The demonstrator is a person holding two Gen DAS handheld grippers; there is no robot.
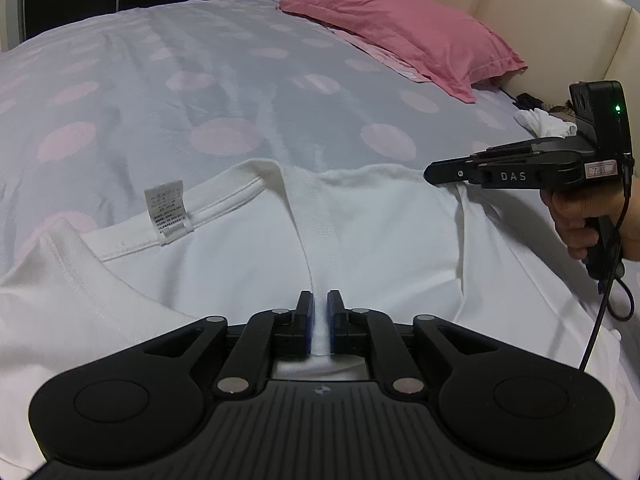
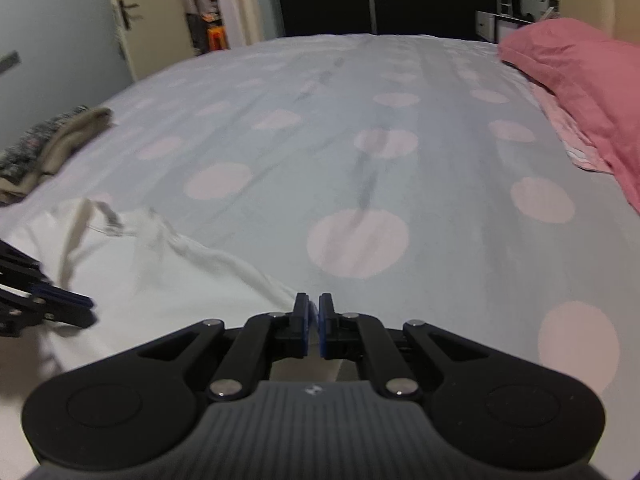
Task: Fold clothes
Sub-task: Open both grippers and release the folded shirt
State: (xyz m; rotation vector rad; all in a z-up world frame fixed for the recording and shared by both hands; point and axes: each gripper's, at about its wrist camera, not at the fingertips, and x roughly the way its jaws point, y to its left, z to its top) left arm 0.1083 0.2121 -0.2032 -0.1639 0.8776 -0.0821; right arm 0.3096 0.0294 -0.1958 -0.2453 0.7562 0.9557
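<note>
A white T-shirt (image 1: 248, 248) lies on the bed, inside out, with a care label (image 1: 166, 212) by its hem. My left gripper (image 1: 319, 308) is shut on a raised ridge of the shirt's fabric near a seam. My right gripper (image 1: 434, 172) shows from the side at the shirt's right edge, shut on the fabric there. In the right wrist view the right gripper (image 2: 314, 312) is shut, with a thin edge of the white shirt (image 2: 160, 276) between its pads. The left gripper's fingers (image 2: 52, 304) show at that view's left edge.
The bed sheet (image 1: 224, 80) is pale blue with pink dots. A pink pillow (image 1: 400, 28) lies at the head, by a cream headboard (image 1: 540, 8). Crumpled clothes (image 2: 48, 144) sit at the bed's far left edge. A door (image 2: 60, 28) stands beyond.
</note>
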